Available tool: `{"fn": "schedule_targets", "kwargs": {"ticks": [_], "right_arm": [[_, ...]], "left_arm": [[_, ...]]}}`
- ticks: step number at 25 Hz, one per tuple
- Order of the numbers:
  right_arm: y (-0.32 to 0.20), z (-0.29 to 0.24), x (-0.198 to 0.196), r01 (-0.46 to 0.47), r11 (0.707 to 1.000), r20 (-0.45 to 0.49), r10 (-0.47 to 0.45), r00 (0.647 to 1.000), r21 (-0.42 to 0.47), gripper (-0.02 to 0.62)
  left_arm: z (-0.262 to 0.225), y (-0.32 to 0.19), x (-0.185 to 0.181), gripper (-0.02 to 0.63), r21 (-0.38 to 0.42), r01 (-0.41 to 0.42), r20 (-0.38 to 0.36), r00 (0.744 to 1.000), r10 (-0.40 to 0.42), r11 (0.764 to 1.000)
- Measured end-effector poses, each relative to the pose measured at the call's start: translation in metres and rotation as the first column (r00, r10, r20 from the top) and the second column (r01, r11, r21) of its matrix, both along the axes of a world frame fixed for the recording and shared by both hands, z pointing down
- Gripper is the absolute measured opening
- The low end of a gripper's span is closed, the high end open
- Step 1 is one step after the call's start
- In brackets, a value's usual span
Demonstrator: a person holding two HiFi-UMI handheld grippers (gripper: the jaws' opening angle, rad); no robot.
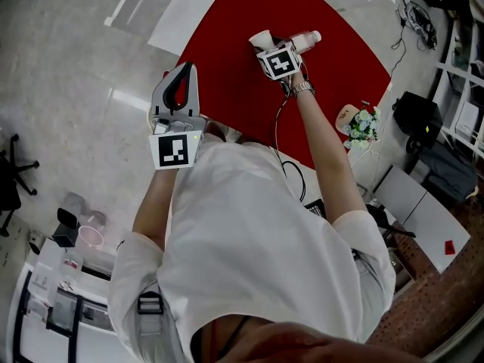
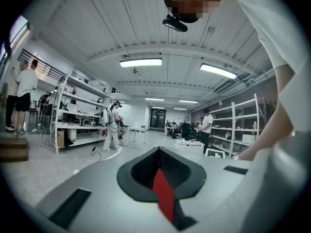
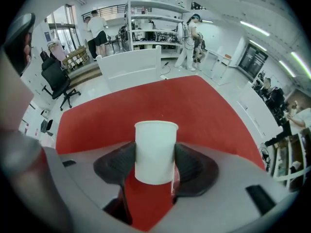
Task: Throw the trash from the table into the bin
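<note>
Work is being done at the red table point(image 1: 333, 74). From the head view, the right gripper point(image 1: 271, 44) is being held out over the middle of the red table and pointed steeply down, with the white paper cup point(image 1: 261, 38) at its tip. The left gripper point(image 1: 184, 72) is being held at the near left edge of the red table, partly over the grey floor point(image 1: 76, 89) beside it.

In the left gripper view, the left gripper point(image 2: 158, 154) is being held clenched, its dark pads pressed together with nothing between them. It is being aimed away from the red table, toward shelving point(image 2: 73, 115) across the room.

In the right gripper view, the cup point(image 3: 155, 144) is being grasped by the right gripper point(image 3: 155, 165). The jaws are being held wide, with one ribbed pad against each side of the cup. The cup is being held rim uppermost, with the red table point(image 3: 146, 106) behind it. Whether its base is resting on the red table cannot be told.
</note>
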State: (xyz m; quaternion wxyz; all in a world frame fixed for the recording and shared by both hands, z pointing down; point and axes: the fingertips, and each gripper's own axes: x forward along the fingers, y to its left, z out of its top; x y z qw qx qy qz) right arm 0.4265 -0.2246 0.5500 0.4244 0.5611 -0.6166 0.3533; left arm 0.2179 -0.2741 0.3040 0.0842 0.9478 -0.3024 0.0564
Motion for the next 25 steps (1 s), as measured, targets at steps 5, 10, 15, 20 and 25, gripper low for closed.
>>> {"fn": "schedule_targets", "kwargs": {"ticks": [5, 10, 15, 20, 25], "right_arm": [[0.008, -0.015, -0.006, -0.029, 0.996, 0.016, 0.028, 0.999, 0.081, 0.249], [0.013, -0.059, -0.024, -0.054, 0.972, 0.054, 0.042, 0.998, 0.231, 0.247], [0.032, -0.116, -0.047, -0.056, 0.912, 0.094, 0.019, 0.995, 0.407, 0.246], [0.058, -0.166, -0.067, -0.059, 0.831, 0.125, -0.013, 0.992, 0.553, 0.245], [0.105, -0.196, -0.077, -0.088, 0.762, 0.161, -0.022, 0.987, 0.642, 0.245]], "left_arm": [[-0.005, 0.018, -0.004, 0.006, 0.023, 0.014, -0.003, 1.0, -0.014, 1.0], [-0.016, 0.046, -0.013, 0.006, 0.046, 0.048, -0.012, 0.999, -0.048, 0.998], [-0.029, 0.084, -0.029, 0.006, 0.08, 0.103, -0.006, 0.995, -0.103, 0.991], [-0.04, 0.127, -0.048, 0.006, 0.108, 0.18, -0.008, 0.984, -0.18, 0.978], [-0.047, 0.174, -0.056, 0.006, 0.144, 0.259, -0.022, 0.966, -0.258, 0.955]]}}
